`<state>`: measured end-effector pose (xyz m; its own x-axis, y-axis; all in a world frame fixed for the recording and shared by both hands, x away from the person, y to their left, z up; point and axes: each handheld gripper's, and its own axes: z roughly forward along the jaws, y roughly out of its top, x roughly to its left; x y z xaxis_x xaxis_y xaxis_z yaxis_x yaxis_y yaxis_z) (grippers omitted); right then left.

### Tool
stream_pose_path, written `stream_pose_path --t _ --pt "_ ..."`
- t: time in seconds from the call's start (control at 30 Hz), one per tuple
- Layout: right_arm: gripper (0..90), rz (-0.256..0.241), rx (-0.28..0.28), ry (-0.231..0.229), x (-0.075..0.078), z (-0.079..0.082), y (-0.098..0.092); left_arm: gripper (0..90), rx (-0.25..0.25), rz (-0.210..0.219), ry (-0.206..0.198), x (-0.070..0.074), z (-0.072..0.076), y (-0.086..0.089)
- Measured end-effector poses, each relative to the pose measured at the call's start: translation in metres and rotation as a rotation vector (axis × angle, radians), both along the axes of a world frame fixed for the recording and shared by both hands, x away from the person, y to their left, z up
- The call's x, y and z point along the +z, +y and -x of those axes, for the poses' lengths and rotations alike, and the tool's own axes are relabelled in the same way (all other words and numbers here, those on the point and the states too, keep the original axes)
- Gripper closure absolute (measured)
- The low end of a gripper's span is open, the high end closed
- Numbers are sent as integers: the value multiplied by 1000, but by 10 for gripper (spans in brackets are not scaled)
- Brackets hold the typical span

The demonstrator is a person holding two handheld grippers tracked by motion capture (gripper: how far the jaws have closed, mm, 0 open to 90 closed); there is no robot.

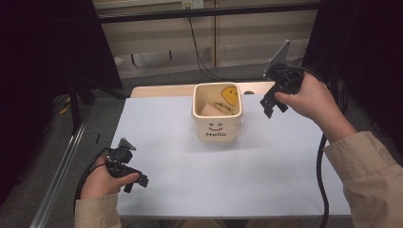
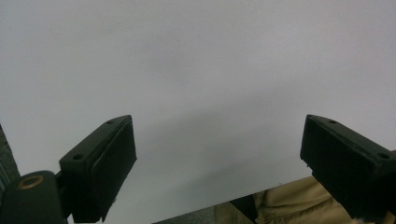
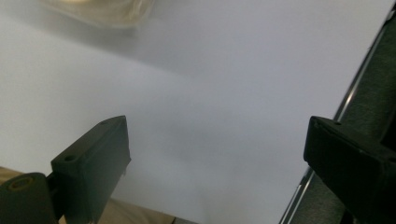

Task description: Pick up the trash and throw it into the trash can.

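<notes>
"Hello" reads plain on the front of the cream box, black letters under a small smiling face, and inside it a yellow smiley and a tan card with dark print too small to read. Box is square, open-topped, rounded at the corners, standing upright near the far edge of the table, about midway along it. Over by the near left corner, the left gripper sits low in the person's left hand, jaws spread wide and nothing between them; the left gripper view looks past both black jaws at bare white table, with a tan sleeve at the bottom. Up by the far right corner, the right gripper is held above the table just right of the box, not touching it, jaws wide apart and empty too. Right gripper view catches a blurred cream shape at top left, and the table's metal edge running down the right. Plenty of bare table in front of the box and to both sides.
</notes>
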<state>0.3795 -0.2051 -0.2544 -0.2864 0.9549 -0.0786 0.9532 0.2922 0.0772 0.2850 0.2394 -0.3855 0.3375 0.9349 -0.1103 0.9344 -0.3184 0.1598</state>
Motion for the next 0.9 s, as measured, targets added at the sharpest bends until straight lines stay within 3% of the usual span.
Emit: stream_pose_path --t 0.07,0.1,0.33,0.37,0.53,0.67,0.7,0.77,0.83,0.9 --pt "75 -5 1 10 -11 7 -5 104 -9 -5 3 1 0 1" --pt "73 5 -6 10 -24 14 -11 104 -11 -8 1 1 0 1" --pt "75 14 -17 19 -57 32 -26 104 -4 -4 10 -1 0 0" --pt "75 20 -20 24 -69 38 -30 104 -7 -6 11 -1 -1 0" --pt "77 40 -15 29 -87 50 -35 105 -3 -4 10 -1 -1 0" --pt "75 36 -8 25 -104 62 -41 105 3 -1 15 -1 0 0" --pt "75 37 -10 25 -115 70 -44 104 8 -3 8 -2 0 0" --pt "74 31 -10 28 -119 72 -46 104 -2 -8 10 -1 -1 2" --pt "77 6 -35 39 -131 82 -53 104 16 -1 21 -1 -1 2" --pt "67 23 -65 43 -139 89 -59 104 15 -5 13 -2 -1 3"
